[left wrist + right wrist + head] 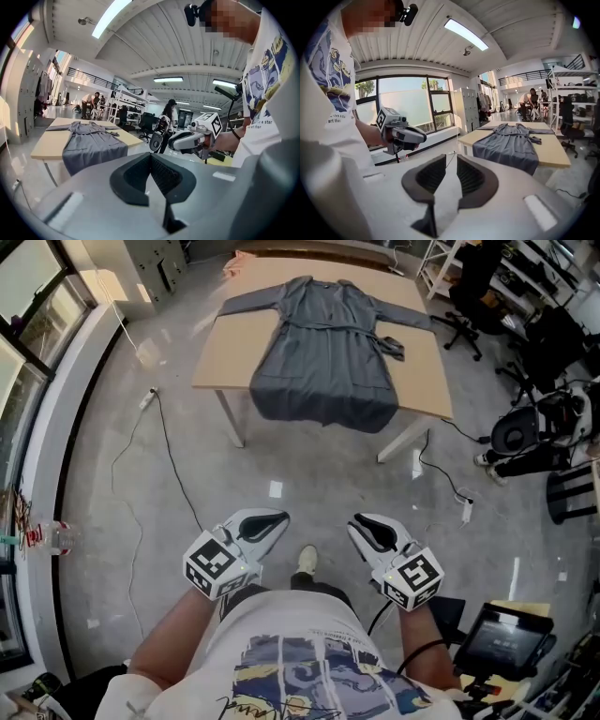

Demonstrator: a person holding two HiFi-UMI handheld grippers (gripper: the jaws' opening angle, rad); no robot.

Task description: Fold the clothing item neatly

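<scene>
A grey long-sleeved dress (323, 352) lies spread flat on a wooden table (234, 357) some way ahead, sleeves out to both sides, its hem hanging over the near edge. A small dark piece lies by its right sleeve (391, 345). Both grippers are held low near the person's waist, far from the table. My left gripper (277, 519) is shut with nothing in it; its dark pads (161, 176) meet. My right gripper (361, 521) is open, a narrow gap shows between its pads (471, 178), empty. The dress (91, 143) (506, 143) shows in both gripper views.
Grey concrete floor lies between me and the table. A cable and power strip (147, 399) lie left of the table; another strip (466, 510) lies at the right. Office chairs (464, 320) and equipment stand at right. A screen (506, 638) sits near my right side.
</scene>
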